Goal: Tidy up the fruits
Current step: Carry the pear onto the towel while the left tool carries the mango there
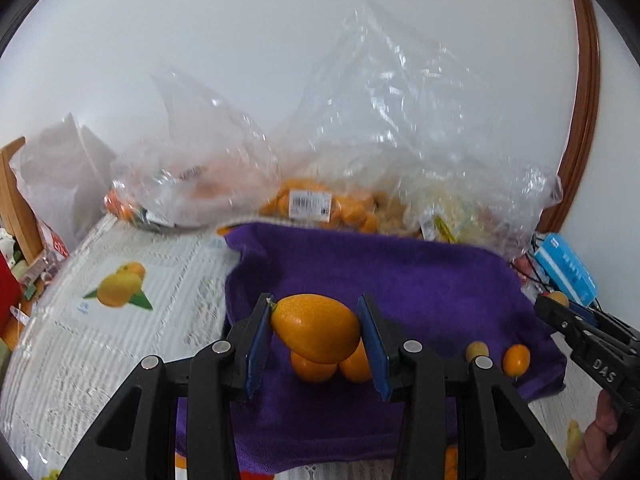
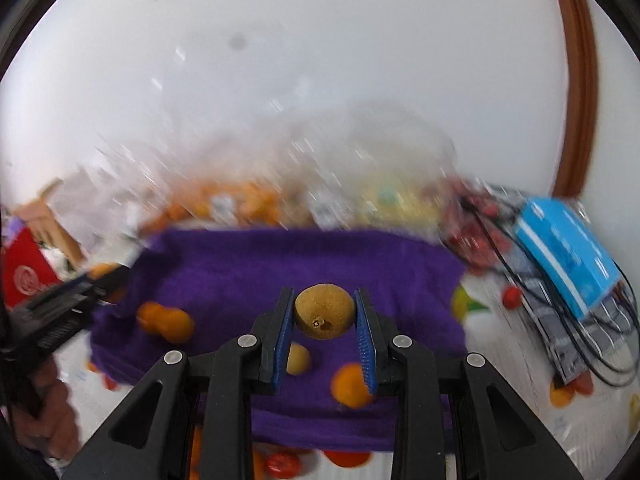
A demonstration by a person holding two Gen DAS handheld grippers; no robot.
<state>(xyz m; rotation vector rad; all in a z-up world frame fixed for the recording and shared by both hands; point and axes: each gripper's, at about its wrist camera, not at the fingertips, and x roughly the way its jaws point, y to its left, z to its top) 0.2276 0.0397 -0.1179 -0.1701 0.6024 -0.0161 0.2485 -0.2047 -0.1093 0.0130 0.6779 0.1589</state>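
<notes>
Purple towel covers the tabletop; left hand-held gripper is grasping an orange kumquat mid-frame, right hand-held gripper a brownish fruit. Carrying step; next, find each its pile.

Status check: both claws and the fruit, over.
Left claw shut on orange kumquat. Right claw shut on brown fruit. Purple towel below, path clear.

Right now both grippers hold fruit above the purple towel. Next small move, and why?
Probably lower the left gripper and set its orange kumquat beside the two orange ones directly beneath on the purple towel. The right gripper holds a brown fruit, which likely belongs by the pale fruit.
</notes>
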